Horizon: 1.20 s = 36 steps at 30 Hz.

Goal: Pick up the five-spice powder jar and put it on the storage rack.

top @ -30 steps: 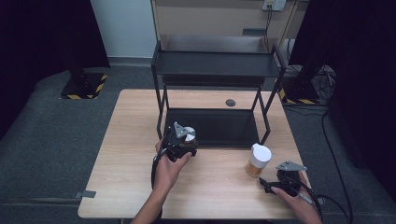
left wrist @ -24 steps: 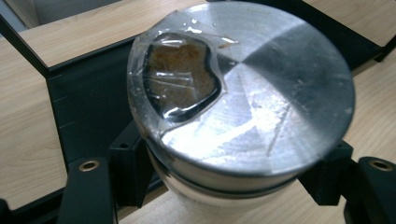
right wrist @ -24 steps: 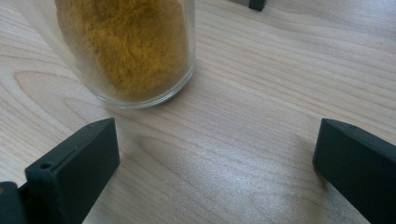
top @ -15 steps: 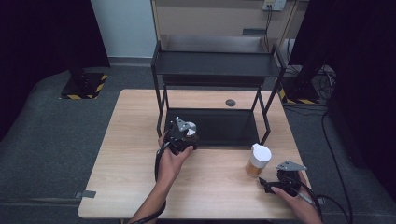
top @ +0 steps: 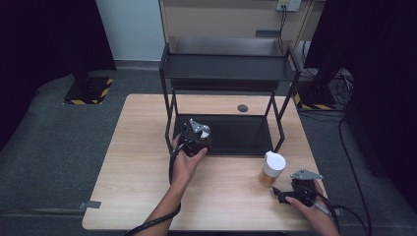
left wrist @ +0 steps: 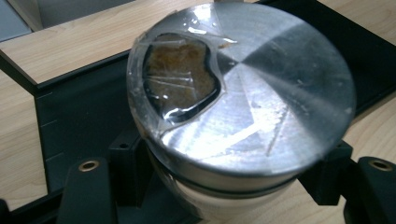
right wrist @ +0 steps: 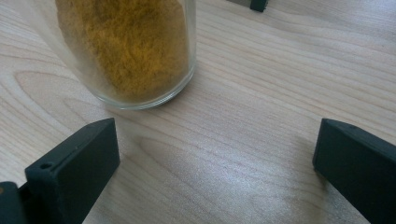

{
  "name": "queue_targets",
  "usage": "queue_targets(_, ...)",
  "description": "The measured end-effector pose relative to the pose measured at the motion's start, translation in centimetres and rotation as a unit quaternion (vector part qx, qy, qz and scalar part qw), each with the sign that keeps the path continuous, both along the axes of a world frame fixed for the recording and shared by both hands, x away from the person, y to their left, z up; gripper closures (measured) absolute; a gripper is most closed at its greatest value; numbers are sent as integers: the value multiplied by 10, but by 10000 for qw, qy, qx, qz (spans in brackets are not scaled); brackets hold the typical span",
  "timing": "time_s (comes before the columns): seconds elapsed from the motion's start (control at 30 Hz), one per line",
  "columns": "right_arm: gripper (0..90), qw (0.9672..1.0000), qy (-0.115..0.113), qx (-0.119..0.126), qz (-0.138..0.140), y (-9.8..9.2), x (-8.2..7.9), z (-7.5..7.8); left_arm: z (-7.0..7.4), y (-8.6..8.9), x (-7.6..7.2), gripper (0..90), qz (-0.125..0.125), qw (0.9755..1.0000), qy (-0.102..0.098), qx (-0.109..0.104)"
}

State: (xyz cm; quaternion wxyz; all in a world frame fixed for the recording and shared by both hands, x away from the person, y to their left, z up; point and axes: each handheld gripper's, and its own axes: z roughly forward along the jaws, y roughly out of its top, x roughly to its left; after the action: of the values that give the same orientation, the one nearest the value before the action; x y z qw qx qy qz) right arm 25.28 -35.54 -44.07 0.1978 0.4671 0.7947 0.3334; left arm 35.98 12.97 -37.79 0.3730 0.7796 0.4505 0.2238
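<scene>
A small spice jar with a brushed metal lid (left wrist: 243, 88) is clamped between the closed jaws of the left gripper (top: 195, 140), just under the lid, above the front edge of the black shelf rack's lower tray (top: 236, 135). The glass body is judged rigid, smooth and breakable, so a firm hold on the sides below the lid is best. The right gripper (top: 290, 192) is held wide open and empty on the worktop (top: 142, 147), just beside a white-lidded jar of yellow powder (top: 272, 168).
</scene>
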Motion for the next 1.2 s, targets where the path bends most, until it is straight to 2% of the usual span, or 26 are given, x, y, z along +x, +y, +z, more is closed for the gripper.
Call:
queue_targets(0.27, 14, 10000, 2, 7, 6, 0, 1, 0, -6, -5, 9, 296, 72, 10000, -15, -24)
queue_targets(0.53, 14, 10000, -1, 6, 25, 0, 2, 0, -7, -14, 20, 296, 44, 9999, -39, 122)
queue_targets(1.2, 14, 10000, -1, 5, 24, 0, 2, 0, -18, -21, 33, 296, 113, 9999, 27, 90)
